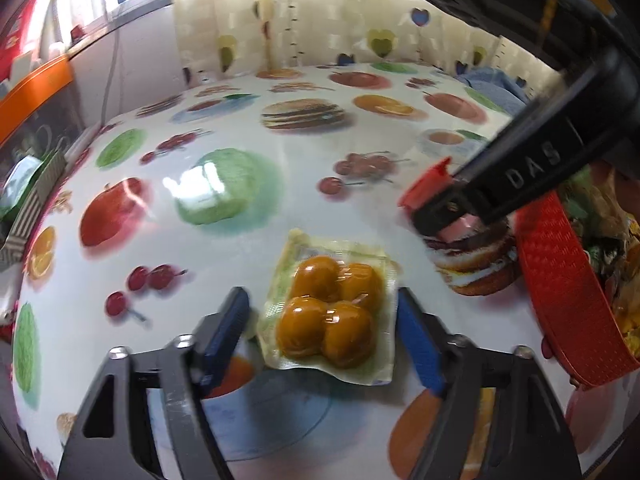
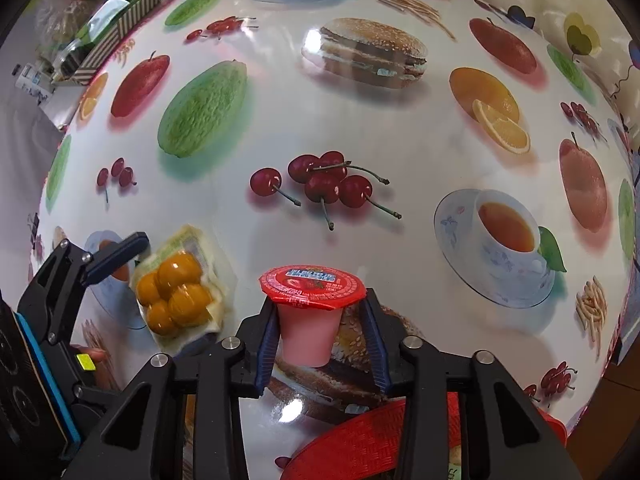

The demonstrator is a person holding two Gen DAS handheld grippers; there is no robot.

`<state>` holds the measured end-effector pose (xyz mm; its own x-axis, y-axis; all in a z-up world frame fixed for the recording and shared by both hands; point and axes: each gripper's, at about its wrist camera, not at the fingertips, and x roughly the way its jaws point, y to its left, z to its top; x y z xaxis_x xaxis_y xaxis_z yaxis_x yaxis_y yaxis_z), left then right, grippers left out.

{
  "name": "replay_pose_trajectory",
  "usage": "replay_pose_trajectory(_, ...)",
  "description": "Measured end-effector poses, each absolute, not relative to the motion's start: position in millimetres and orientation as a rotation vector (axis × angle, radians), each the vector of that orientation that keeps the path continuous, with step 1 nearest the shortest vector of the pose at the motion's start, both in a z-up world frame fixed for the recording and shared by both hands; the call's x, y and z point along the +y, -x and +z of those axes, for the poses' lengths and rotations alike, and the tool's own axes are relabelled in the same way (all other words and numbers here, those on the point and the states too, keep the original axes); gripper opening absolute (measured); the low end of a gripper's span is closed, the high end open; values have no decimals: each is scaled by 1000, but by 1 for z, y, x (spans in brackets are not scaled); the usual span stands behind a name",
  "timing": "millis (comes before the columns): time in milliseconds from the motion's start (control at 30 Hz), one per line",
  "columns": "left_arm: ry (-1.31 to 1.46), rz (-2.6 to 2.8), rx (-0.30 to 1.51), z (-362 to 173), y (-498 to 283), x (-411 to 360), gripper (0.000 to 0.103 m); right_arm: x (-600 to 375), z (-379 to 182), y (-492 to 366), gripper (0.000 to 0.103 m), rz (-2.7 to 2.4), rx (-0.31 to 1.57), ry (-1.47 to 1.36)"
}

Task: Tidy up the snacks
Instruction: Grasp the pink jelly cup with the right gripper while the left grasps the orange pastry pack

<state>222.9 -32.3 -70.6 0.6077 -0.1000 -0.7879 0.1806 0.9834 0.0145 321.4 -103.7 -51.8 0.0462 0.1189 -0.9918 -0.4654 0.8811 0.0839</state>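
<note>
Two snacks in two claws, both close to the red woven basket.

The right claw (image 2: 322, 328) is clamped on a small pink jelly cup with a red foil lid (image 2: 310, 316), held above the glossy fruit-print counter (image 2: 360, 128). The left claw (image 1: 320, 320) straddles a clear vacuum pouch of four amber-brown balls (image 1: 330, 314); its blue pads look close against the pouch edges, but whether it grips, I cannot tell. The red woven plastic basket (image 1: 560, 288), with packets already inside, sits just right of both. Judging by this, the step is the carry-over: next the cup needs swinging over the basket rim and releasing, clear of the other claw.
</note>
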Motion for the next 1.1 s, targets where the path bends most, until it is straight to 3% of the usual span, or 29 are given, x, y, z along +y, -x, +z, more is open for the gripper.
replay_pose_trajectory(33,-91,-150,905,-71,-222,-30,64,-103,-52,-320,27,461,1462,299)
replay_pose_trajectory(300,-34,-91,891,-68,-208,-12,60,-96,-51,-305,27,473,1432,314)
replay_pose_trajectory(433,5,-73,875,-61,-201,-5,51,-99,-41,-298,26,481,1403,302)
replay_pose_trajectory(867,81,-48,856,-58,-160,27,49,-99,-15,-260,27,519,1316,248)
replay_pose_trajectory(1100,149,-50,827,-48,-126,48,38,-77,-18,-220,27,585,1269,231)
